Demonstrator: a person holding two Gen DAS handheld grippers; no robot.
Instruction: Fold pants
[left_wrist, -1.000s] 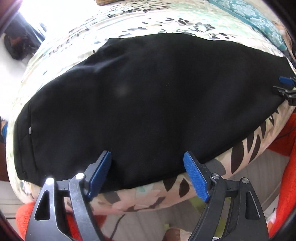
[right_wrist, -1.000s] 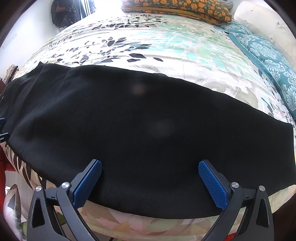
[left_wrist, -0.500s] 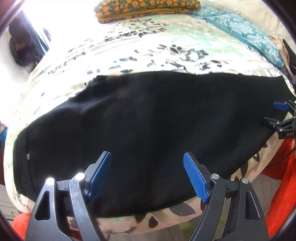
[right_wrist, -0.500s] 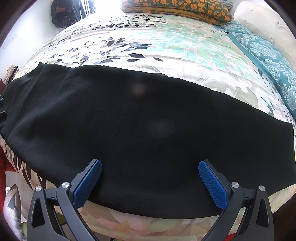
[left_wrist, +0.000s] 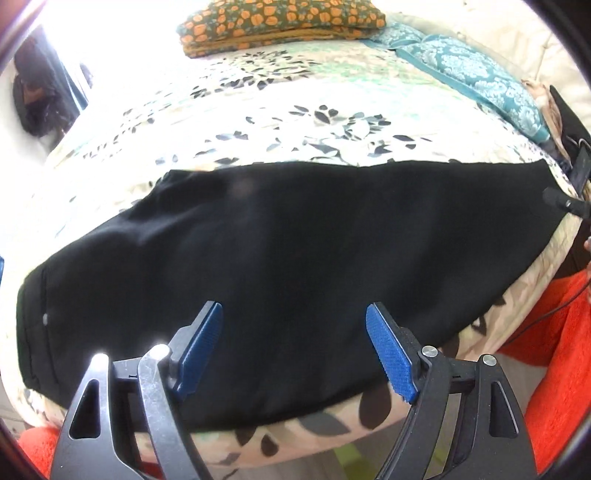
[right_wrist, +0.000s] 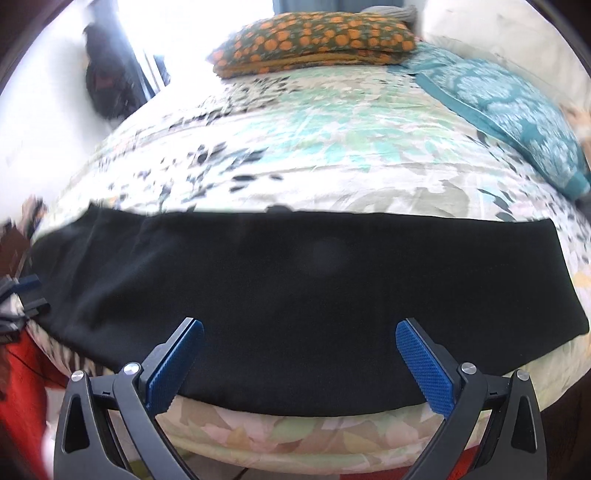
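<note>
While both grippers hang over the near edge of the bed, the black pants (left_wrist: 280, 266) lie flat on the floral bedspread (left_wrist: 295, 122), close to that edge. Their long axis runs from left to right across both views, parallel to the near edge. In the left wrist view the wide waistband end (left_wrist: 33, 325) points to the left, with a small pale button or rivet on it, and the cloth gets narrower toward the right. In the right wrist view the pants (right_wrist: 295, 288) end on the right side in a straight hem (right_wrist: 569, 280).

The left gripper (left_wrist: 293, 339) has its blue pads spread wide and holds nothing; they are above the near part of the pants. The right gripper (right_wrist: 299, 354) is spread wide in the same way, also with nothing between the pads.

The right wrist view is blurred, mostly at the left side, where part of the other gripper is cut off by the frame. The black cloth shows almost no folds or seams, so I cannot tell if the two legs lie one on the other. At the far end of the bed lie an orange-patterned folded blanket (right_wrist: 314, 40) and a teal pillow (right_wrist: 517, 114).
</note>
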